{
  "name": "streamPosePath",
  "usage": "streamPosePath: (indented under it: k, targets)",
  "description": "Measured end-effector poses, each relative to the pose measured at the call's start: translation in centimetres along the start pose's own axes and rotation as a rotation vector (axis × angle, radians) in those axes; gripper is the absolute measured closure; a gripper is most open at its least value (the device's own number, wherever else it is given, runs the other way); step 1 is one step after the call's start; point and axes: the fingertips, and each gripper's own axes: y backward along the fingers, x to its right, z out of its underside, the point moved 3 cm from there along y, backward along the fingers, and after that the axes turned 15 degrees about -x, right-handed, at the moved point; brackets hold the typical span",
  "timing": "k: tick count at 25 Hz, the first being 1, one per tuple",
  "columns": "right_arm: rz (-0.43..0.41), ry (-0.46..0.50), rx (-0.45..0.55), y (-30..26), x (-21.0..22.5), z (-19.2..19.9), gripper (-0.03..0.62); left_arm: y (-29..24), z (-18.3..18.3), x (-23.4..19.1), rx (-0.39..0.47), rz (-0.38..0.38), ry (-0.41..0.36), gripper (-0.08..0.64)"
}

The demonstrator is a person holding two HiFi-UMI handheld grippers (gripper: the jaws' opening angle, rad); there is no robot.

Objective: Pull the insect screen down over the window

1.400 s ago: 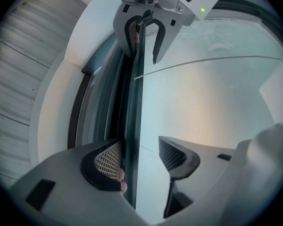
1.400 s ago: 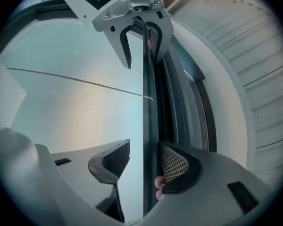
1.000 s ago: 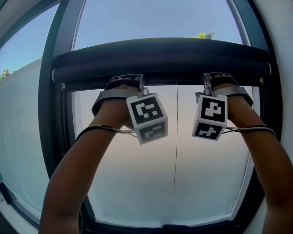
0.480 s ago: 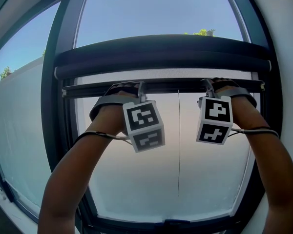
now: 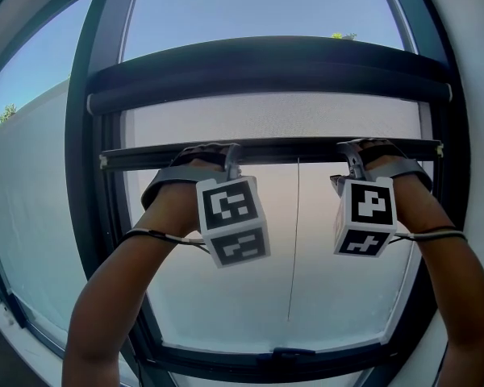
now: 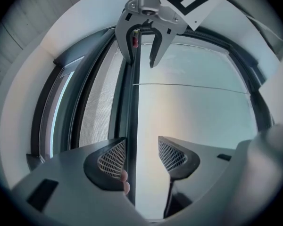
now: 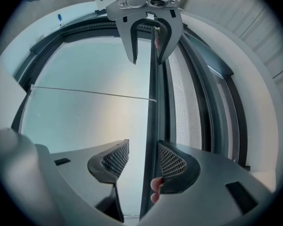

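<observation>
Pull bar (image 5: 266,147) of the insect screen sitting partway down the window (image 5: 85,216), with a strip of mesh (image 5: 266,115) exposed below the cassette (image 5: 266,75). Hooked over the bar, left gripper (image 5: 231,156) and right gripper (image 5: 353,158), set well apart, presumably to keep it level while hauling. Visible only in the gripper views: both pairs of jaws parted, straddling the bar loosely rather than clamping; contact with one pad probable, not certain.

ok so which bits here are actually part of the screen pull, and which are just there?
In the job: pull bar, mesh above it, roller housing, left claw and right claw, both open astride the bar.
Just there: hanging cord, window frame, treetop outside.
</observation>
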Motion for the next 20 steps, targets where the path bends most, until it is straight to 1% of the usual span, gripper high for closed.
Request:
streamPosePath:
  k: [4,10,13,15,16,20]
  targets:
    - [-0.004,-0.025,0.021,0.5,-0.5,-0.2,0.402,0.5,0.3,0.6,0.019,0.003,0.037,0.342]
    - [-0.016,-0.037,0.016,0.8,-2.7,-0.3,0.402,0.8,0.3,2.6,0.038,0.045,0.038,0.344]
    - [-0.02,-0.073,0.027,1.1,-3.9,-0.3,0.402,1.2,0.3,3.9,0.073,0.082,0.064,0.344]
    - [-0.041,-0.11,0.037,1.3,-4.2,-0.2,0.402,1.4,0.4,4.2,0.103,0.122,0.096,0.344]
    - [-0.057,-0.116,0.034,1.4,-4.5,-0.2,0.402,1.5,0.4,4.4,0.11,0.14,0.101,0.352]
    - [-0.094,-0.083,0.007,1.3,-5.5,-0.6,0.402,1.4,0.7,5.4,0.108,0.173,0.062,0.367]
